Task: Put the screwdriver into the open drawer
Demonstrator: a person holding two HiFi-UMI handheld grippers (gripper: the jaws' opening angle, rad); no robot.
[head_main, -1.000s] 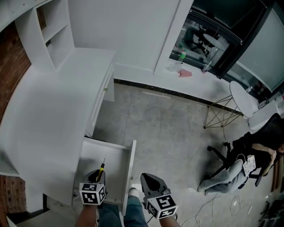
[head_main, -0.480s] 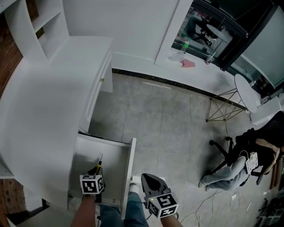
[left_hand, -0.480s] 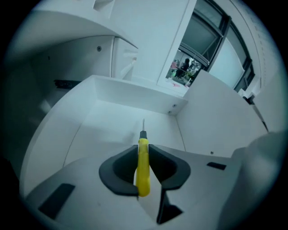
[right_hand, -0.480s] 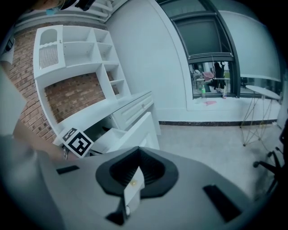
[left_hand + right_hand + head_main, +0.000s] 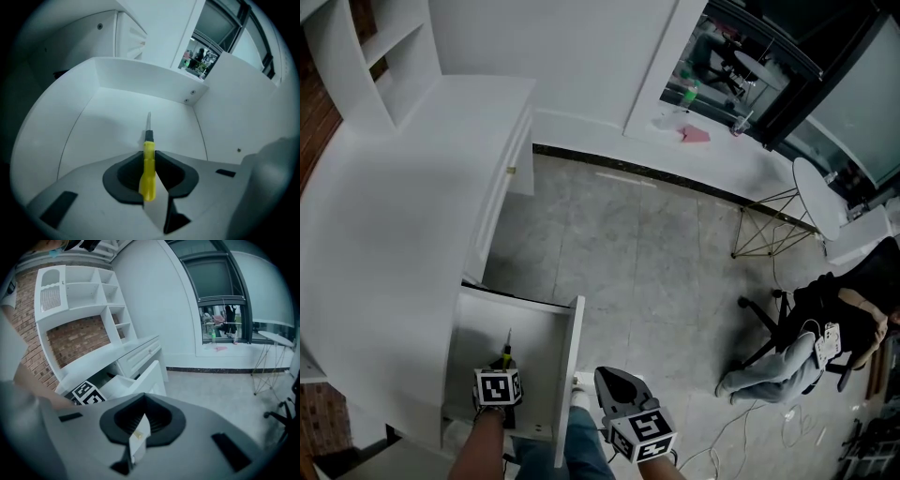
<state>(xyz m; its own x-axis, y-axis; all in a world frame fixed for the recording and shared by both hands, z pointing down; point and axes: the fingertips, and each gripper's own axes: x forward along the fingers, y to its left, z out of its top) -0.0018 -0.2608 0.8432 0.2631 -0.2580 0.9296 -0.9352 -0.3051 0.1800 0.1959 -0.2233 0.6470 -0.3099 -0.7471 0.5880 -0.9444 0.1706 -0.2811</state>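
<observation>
A screwdriver (image 5: pixel 148 171) with a yellow handle and a thin metal shaft sits upright between the jaws of my left gripper (image 5: pixel 149 174), which is shut on the handle. The shaft points down at the white floor of the open drawer (image 5: pixel 112 126), just above it. In the head view the left gripper (image 5: pixel 503 366) is inside the drawer (image 5: pixel 473 323), near its front, with the screwdriver (image 5: pixel 506 354) poking out ahead of it. My right gripper (image 5: pixel 617 382) hangs outside the drawer to the right of its front panel, shut and holding nothing. Its own view shows the right gripper (image 5: pixel 137 434) with nothing between the jaws.
The white desk top (image 5: pixel 384 234) runs left of the drawer, with a shelf unit (image 5: pixel 389 56) at its back. A closed drawer with a knob (image 5: pixel 512 171) lies further along. A black office chair (image 5: pixel 811 328) and a wire-legged table (image 5: pixel 773 230) stand on the grey floor at right.
My left gripper has sunk into the drawer with the screwdriver and tilted more steeply down. The right gripper has barely shifted.
</observation>
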